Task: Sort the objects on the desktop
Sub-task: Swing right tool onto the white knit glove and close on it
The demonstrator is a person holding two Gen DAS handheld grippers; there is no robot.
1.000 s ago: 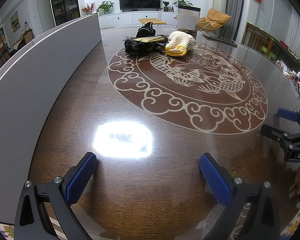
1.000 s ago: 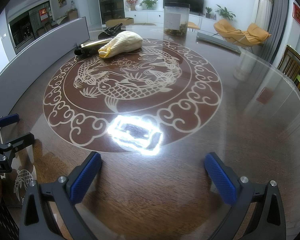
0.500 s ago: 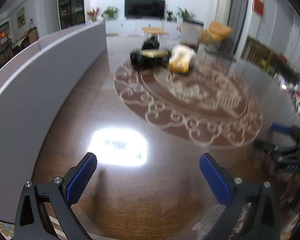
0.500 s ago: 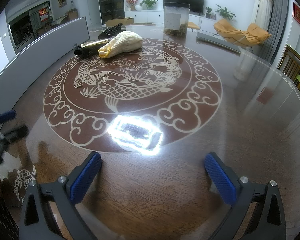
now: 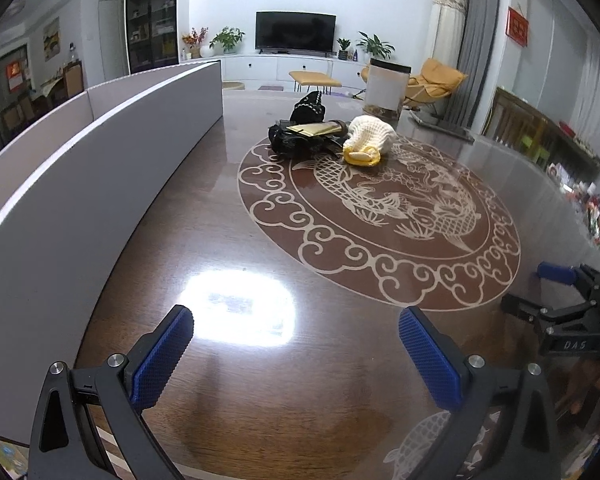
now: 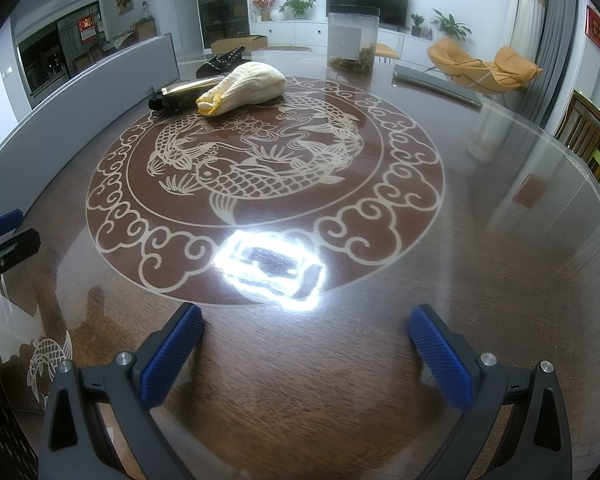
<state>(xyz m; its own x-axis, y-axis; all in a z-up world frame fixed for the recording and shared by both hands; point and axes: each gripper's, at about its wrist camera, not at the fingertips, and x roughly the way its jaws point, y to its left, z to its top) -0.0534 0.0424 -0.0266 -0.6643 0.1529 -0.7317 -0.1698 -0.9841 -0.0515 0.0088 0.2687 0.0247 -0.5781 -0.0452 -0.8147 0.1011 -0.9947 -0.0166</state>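
Now both my claws gape wide, gripping nothing: left claw (image 5: 296,338) and right claw (image 6: 306,340) hover above the tabletop (image 6: 480,280), well apart from the knitted pouch (image 6: 246,86) and black bag (image 5: 300,140).

Left tongs (image 5: 296,350): jaws spread wide, blue ribbed pads (image 5: 162,356) at 7 and 5 o'clock of the left wrist view, nothing between them. Black finger frames angle inward from the bottom edge. Held low over the surface, pointing toward 12 o'clock.

Right tongs (image 6: 306,354): jaws equally wide apart, empty, blue pads (image 6: 172,354) at 7 and 5 o'clock of the right wrist view. Level, aimed toward 12 o'clock.

Cross-views: right tongs (image 5: 540,292) appear at 3–4 o'clock in the left view, jaws parted; left tongs (image 6: 6,232) appear at 9 o'clock in the right view, jaws parted. The two units sit side by side, apart, not touching.
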